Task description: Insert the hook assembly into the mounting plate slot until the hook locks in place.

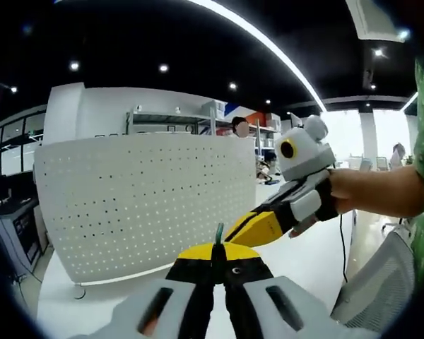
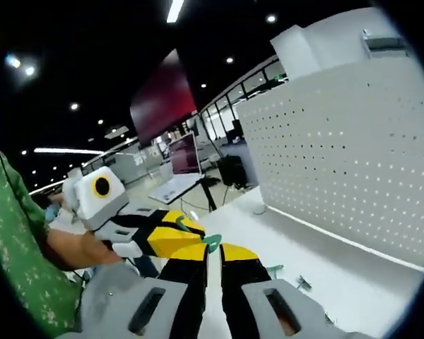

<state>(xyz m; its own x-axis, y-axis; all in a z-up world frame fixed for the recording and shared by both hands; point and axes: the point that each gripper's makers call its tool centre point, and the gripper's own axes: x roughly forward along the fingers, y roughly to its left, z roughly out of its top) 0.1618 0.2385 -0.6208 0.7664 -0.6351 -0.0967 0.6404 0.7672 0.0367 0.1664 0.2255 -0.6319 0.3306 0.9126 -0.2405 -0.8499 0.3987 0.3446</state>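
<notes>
A green hook point(image 1: 219, 232) sticks up between the closed jaw tips of the left gripper point(image 1: 220, 256), pinched there. In the right gripper view a green hook piece point(image 2: 213, 242) likewise sits at the tips of the right gripper point(image 2: 213, 256), whose jaws are drawn together on it. Whether these are two parts or one shared piece cannot be told.

The two grippers meet tip to tip above a white table point(image 2: 283, 244). In the left gripper view the right gripper point(image 1: 258, 227) comes in from the right, held by a hand point(image 1: 343, 189). In the right gripper view the left gripper point(image 2: 171, 233) enters from the left, with a green patterned sleeve point(image 2: 18, 247) behind it.

The white perforated plate point(image 1: 145, 201) stands upright on the table, beyond the grippers and apart from them. Small green and dark bits point(image 2: 286, 277) lie on the table near the right gripper.
</notes>
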